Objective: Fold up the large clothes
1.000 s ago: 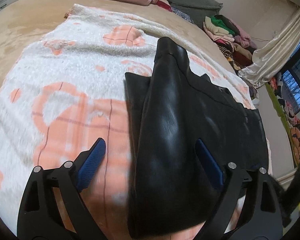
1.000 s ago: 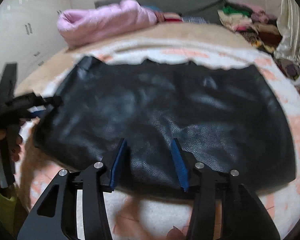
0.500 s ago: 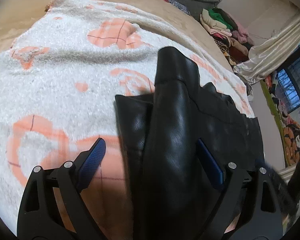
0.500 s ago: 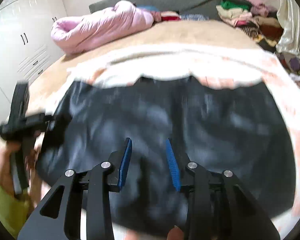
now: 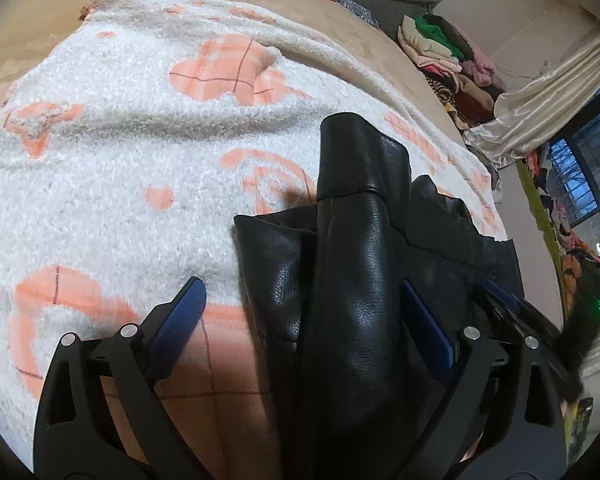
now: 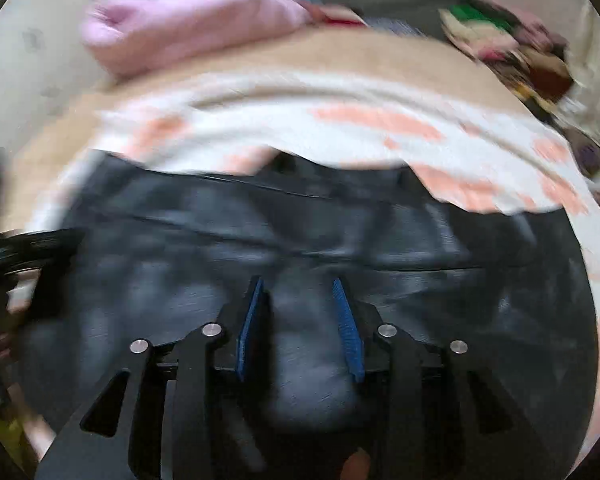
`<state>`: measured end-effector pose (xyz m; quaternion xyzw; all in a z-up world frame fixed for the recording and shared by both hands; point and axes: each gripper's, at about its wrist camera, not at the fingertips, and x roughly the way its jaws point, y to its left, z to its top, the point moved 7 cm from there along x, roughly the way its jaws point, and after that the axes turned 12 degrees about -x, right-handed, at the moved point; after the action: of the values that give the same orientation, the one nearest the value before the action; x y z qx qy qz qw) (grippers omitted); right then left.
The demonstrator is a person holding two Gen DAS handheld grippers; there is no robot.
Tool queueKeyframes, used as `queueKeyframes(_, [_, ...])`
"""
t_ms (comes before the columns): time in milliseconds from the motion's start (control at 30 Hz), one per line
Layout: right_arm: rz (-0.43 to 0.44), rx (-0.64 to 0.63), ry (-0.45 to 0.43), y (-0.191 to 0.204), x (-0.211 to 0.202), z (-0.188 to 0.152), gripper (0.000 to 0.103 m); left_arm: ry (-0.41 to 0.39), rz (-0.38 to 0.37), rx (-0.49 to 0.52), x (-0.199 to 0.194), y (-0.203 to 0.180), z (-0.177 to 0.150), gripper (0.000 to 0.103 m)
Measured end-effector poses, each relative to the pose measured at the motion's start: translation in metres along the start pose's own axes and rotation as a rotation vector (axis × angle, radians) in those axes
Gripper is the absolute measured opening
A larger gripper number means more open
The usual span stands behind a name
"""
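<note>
In the left view, our left gripper (image 5: 300,320) had slid closer over the jacket (image 5: 352,280) on the blanket (image 5: 111,168), jaws just spread wider, a raised fold between them unpinched and bare blanket leftward. In the blurred right view, our right gripper (image 6: 300,320), tilted down, had advanced onto the jacket (image 6: 460,300), jaws just reopened partway, gripping nothing.

Glossy black leather garment (image 5: 352,280), white fleece blanket (image 5: 111,152) with peach plaid shapes, pink quilt (image 6: 187,28)
</note>
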<state>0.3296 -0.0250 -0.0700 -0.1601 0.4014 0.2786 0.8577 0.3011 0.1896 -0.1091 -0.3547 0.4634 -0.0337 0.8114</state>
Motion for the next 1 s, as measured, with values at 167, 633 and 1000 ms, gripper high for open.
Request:
queueKeyframes(167, [0.078, -0.290, -0.159, 0.093, -0.056, -0.018, 0.073, 0.006, 0.018, -0.006, -0.005, 0.004, 0.000, 0.091])
queueKeyframes(633, [-0.242, -0.947, -0.177, 0.214, -0.019, -0.065, 0.049, 0.033, -0.074, -0.057, -0.004, 0.013, 0.003, 0.093])
queueKeyframes(1000, [-0.227, -0.731, -0.339, 0.177, -0.088, -0.034, 0.018, -0.028, -0.230, -0.087, -0.042, -0.035, -0.003, 0.057])
